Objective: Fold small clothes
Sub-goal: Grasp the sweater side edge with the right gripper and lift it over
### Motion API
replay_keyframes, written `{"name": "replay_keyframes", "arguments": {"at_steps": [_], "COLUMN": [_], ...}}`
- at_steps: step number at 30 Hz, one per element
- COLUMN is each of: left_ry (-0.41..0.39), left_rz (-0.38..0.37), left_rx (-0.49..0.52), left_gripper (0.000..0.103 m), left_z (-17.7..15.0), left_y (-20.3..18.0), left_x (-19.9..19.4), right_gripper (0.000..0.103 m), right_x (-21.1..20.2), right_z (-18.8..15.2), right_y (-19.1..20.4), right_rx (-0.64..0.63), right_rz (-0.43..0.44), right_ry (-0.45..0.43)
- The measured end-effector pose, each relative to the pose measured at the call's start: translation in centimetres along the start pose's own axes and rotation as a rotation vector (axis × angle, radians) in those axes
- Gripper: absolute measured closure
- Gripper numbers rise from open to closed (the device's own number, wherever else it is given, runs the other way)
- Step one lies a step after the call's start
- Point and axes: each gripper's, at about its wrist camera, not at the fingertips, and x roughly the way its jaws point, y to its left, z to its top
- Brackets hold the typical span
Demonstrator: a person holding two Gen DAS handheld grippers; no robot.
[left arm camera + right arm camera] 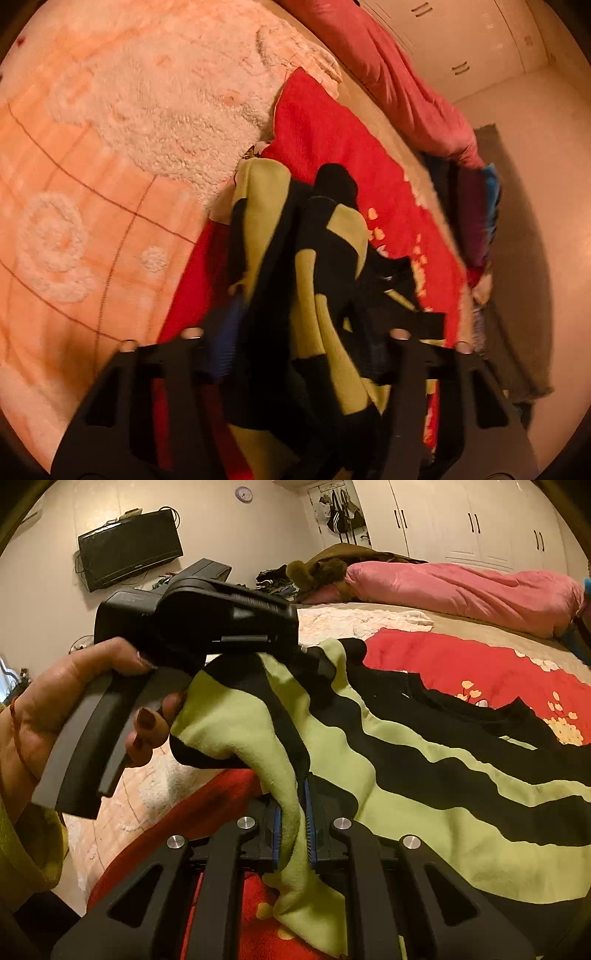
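A: Holding the striped garment (pixel 424 775) at one edge, the right gripper (pixel 293 827) has its blue pads (pixel 309 823) closed almost fully on a green fold, right at the near end of the cloth.

B: And the left gripper (pixel 295 332)?

A: From the right wrist view it sits to the left and slightly farther off, carried by the person's hand (pixel 74 701), its tip buried in the same edge. In its own view the jaws stand partly closed with bunched fabric between them; whether the pads truly press on it, I cannot tell.

B: Which way does the cloth run?

A: Its stripes stretch away to the right and far side, over the red blanket (pixel 461 657) on the bed. Both grippers share the near-left edge, so I judge the fold travels along that axis.

B: Counts?

A: One striped garment, two grippers, one red blanket, one pink quilt (pixel 461 590) far behind.
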Motion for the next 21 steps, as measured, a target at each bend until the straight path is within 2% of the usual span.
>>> {"name": "replay_keyframes", "arguments": {"at_steps": [3, 5, 13, 21], "left_ry": [-0.022, -0.039, -0.09, -0.096], "left_rz": [0.021, 0.017, 0.007, -0.017], "left_rx": [0.015, 0.025, 0.081, 0.176], "left_gripper": [0.083, 0.086, 0.088, 0.088], "left_z": [-0.3, -0.6, -2.2, -4.4], "left_y": [-0.4, -1.0, -5.0, -11.7], "left_x": [-0.9, -1.5, -3.1, -3.1], "right_gripper": [0.094, 0.094, 0.094, 0.094], "right_x": [-0.5, -0.9, -4.6, -9.6], "right_z": [0.0, 0.1, 0.5, -0.2], "right_y": [0.0, -0.1, -1.1, -3.6], "right_rx": [0.005, 0.005, 0.036, 0.08], "right_rz": [0.007, 0.011, 0.0, -0.039], "right_ry": [-0.009, -0.015, -0.053, -0.086]}}
